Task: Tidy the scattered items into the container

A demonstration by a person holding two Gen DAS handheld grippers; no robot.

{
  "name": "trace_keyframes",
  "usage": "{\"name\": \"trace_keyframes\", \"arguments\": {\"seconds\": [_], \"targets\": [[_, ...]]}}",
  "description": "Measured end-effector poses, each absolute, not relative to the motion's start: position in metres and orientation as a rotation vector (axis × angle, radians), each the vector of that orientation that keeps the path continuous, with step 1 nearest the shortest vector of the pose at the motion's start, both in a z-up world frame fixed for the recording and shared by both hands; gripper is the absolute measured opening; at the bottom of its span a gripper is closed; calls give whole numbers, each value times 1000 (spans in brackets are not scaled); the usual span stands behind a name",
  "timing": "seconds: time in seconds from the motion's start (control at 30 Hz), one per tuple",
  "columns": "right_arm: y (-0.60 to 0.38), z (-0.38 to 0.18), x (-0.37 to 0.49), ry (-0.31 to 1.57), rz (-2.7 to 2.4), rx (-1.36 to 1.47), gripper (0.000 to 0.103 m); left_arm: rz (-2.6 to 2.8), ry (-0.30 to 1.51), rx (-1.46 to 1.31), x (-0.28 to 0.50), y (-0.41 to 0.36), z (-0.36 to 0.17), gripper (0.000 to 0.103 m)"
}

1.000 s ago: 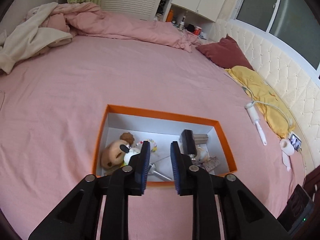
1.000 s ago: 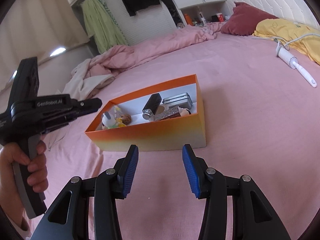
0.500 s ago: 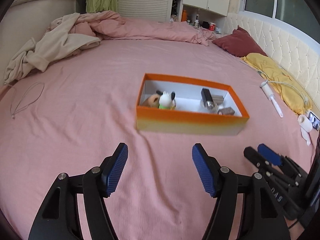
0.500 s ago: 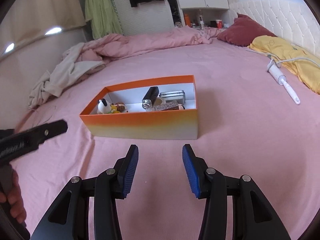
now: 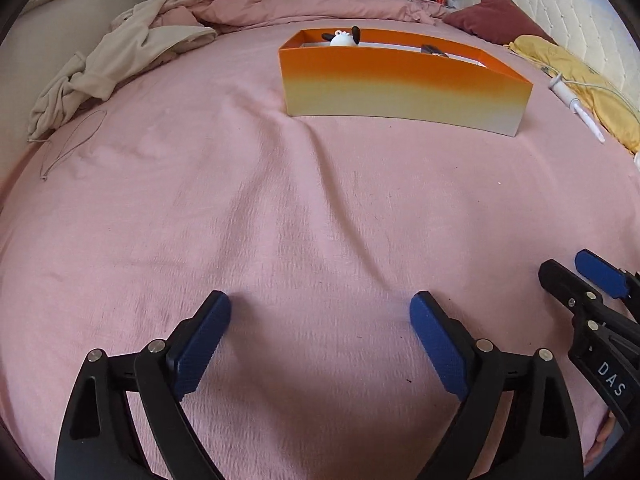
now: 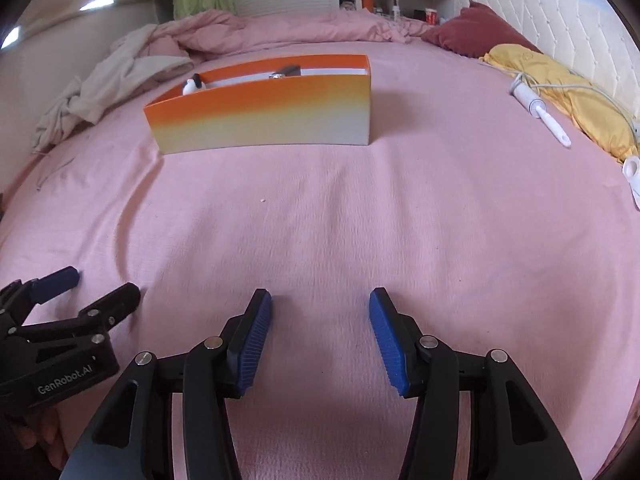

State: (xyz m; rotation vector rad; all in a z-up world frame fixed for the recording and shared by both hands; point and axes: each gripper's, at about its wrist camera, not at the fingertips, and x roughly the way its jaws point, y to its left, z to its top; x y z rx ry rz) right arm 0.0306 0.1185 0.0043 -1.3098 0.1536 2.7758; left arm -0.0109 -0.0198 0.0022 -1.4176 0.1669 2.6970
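Left wrist view: our left gripper [image 5: 320,312] sits low over the pink bed sheet [image 5: 280,200], jaws spread wide, nothing between them. Our right gripper [image 5: 576,276] shows at the right edge, low over the sheet too. Well ahead stands the orange box [image 5: 404,80]; a white toy dog with black ears [image 5: 344,38] pokes above its rim, and a dark item [image 5: 432,49] beside it is too hidden to name. A lint roller [image 5: 576,104] lies right of the box, next to a yellow cloth [image 5: 580,80]. A thin cord loop [image 5: 72,144] lies on the sheet at left.

Right wrist view: our right gripper [image 6: 320,304] is low over the sheet, jaws apart and empty. The left gripper [image 6: 80,288] shows at lower left. The orange box [image 6: 260,120] is ahead and well apart; the toy dog [image 6: 192,85] rests at its left end. The lint roller [image 6: 540,114] lies off to the right.
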Motion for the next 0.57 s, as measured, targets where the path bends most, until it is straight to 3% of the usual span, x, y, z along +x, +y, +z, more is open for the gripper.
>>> {"name": "trace_keyframes", "arguments": {"seconds": [0.07, 0.57], "targets": [[118, 3, 30, 140, 2769, -1305, 54, 2692, 135, -1430, -12, -23, 1, 102], [120, -1, 30, 153, 2790, -1277, 54, 2721, 129, -1434, -9, -21, 2, 103]]}}
